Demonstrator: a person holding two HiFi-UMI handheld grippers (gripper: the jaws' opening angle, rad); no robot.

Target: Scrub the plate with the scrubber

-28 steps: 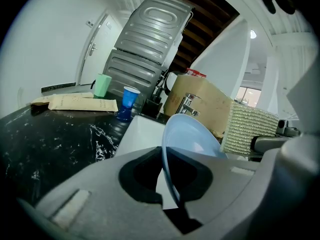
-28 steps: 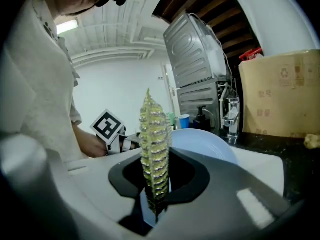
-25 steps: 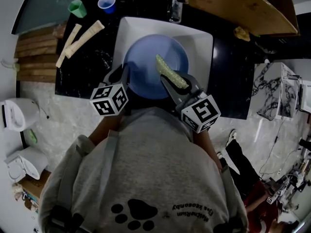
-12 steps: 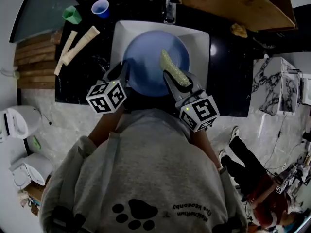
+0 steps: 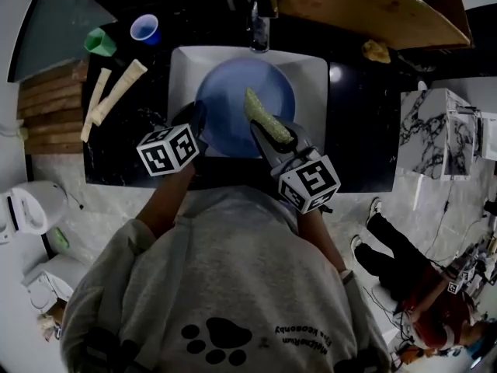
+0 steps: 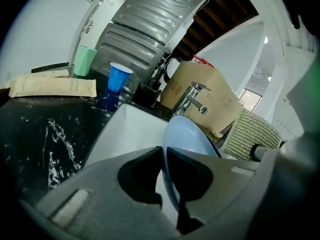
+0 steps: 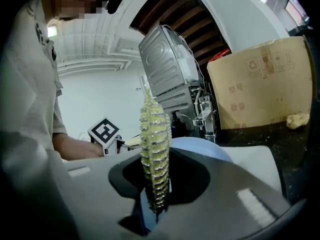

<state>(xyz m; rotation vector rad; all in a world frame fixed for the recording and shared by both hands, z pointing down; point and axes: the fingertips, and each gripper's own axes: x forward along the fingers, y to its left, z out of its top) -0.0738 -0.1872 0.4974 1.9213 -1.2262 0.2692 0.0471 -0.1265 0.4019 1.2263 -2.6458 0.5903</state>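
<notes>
The plate [image 5: 225, 99] fills most of the sink [image 5: 317, 84]. Bare basin remains only as a strip along the right wall and a narrower one on the left. The faucet [image 5: 258, 23] stands at the far rim, just behind the plate. On the left counter, two packets [image 5: 116, 90], a blue cup [image 5: 144, 29] and a green cup [image 5: 99, 42] occupy the far part. The counter [image 5: 357, 130] right of the sink is bare up to a yellow lump [image 5: 376, 50] and a box [image 5: 373, 6] at the back.

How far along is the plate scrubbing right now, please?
Done: left tongs clamp the blue plate at its rim over the sink, right tongs clamp the scrubber. In hand: the scrubber sits over the plate's face. Left: the scrubbing itself; no suds or water show.
</notes>
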